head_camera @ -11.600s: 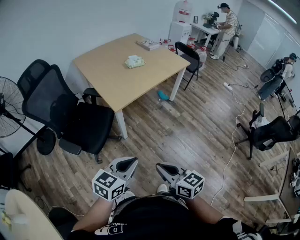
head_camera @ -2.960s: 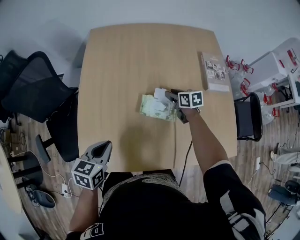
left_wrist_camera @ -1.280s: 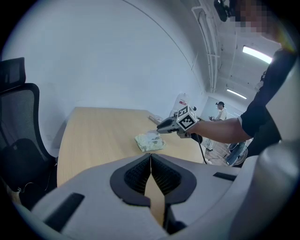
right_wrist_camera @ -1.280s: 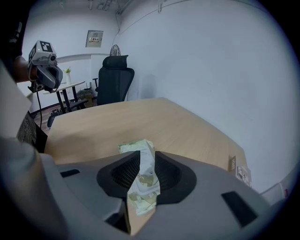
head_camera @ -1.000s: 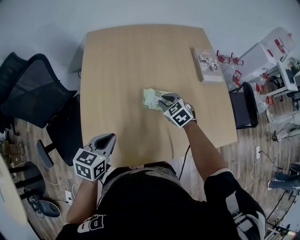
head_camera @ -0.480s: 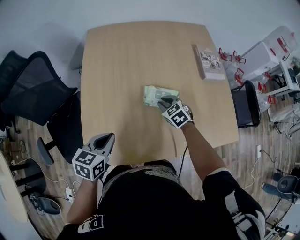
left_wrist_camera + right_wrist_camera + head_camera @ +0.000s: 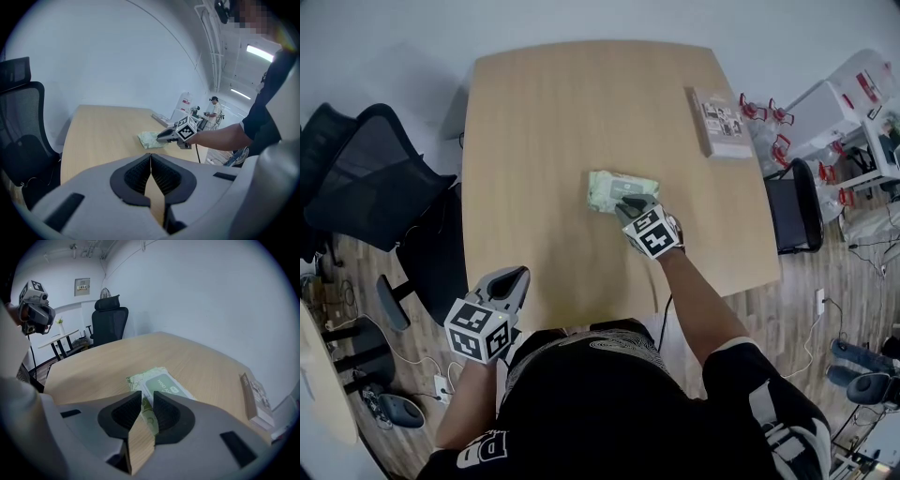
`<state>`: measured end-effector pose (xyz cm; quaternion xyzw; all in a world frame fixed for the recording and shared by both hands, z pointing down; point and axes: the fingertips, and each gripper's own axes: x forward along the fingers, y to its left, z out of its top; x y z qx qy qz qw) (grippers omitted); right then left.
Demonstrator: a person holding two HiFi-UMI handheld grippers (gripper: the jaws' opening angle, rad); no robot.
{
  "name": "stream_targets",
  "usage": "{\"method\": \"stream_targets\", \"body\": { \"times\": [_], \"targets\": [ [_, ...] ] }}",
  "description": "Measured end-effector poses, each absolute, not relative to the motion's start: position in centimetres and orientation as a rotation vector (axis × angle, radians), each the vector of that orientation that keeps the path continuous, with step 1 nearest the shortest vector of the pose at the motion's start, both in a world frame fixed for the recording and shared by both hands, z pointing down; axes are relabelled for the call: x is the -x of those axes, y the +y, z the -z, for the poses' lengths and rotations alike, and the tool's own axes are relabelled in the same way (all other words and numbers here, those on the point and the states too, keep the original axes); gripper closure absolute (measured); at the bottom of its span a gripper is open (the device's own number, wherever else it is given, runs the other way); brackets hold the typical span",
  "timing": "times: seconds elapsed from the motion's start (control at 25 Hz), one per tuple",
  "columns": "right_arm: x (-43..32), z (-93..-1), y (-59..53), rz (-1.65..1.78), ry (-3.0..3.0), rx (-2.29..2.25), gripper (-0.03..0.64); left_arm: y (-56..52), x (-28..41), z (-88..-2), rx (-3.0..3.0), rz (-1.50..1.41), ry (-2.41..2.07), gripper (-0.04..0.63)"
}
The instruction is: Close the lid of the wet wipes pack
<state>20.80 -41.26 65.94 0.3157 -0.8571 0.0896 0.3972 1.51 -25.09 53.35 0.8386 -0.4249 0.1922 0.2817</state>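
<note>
There was the wet wipes pack (image 7: 614, 186), flat on the tabletop (image 7: 544, 122), about the middle and a touch to the right. It was a soft, pale green pouch with crinkled edges and a leafy print, lying with its long side running left to right. In the right gripper view its lid (image 7: 165, 383) lay flat on the top face, a rectangular flap with a green label and white lettering.

Over it came the right tongs (image 7: 626, 203), tilted down, their tips at the pack's near right end. The jaws stood a narrow gap apart, and the printed film showed through that gap. They pinched nothing. Whether the tips actually touched the film I could not tell.

The left tongs (image 7: 515, 276) hung well back at the near left corner of the tabletop, jaws pressed together on nothing.

Round about, a flat printed box (image 7: 719, 122) lay at the far right of the tabletop, well apart from the pack. A black mesh chair (image 7: 366, 187) stood off the left side and a black chair (image 7: 794, 214) off the right edge. In the head view, only the right tongs themselves sat over the pack, covering its near right corner.
</note>
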Motion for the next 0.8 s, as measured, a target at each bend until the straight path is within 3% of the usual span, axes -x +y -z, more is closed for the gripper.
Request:
{"method": "stream_targets", "body": {
  "times": [0.8],
  "targets": [
    [-21.3,-67.3,-41.4,-0.315,-2.191,-0.953,0.571,-24.9,-1.9,-53.9,-2.252,-0.517,-1.111,0.575]
  ]
}}
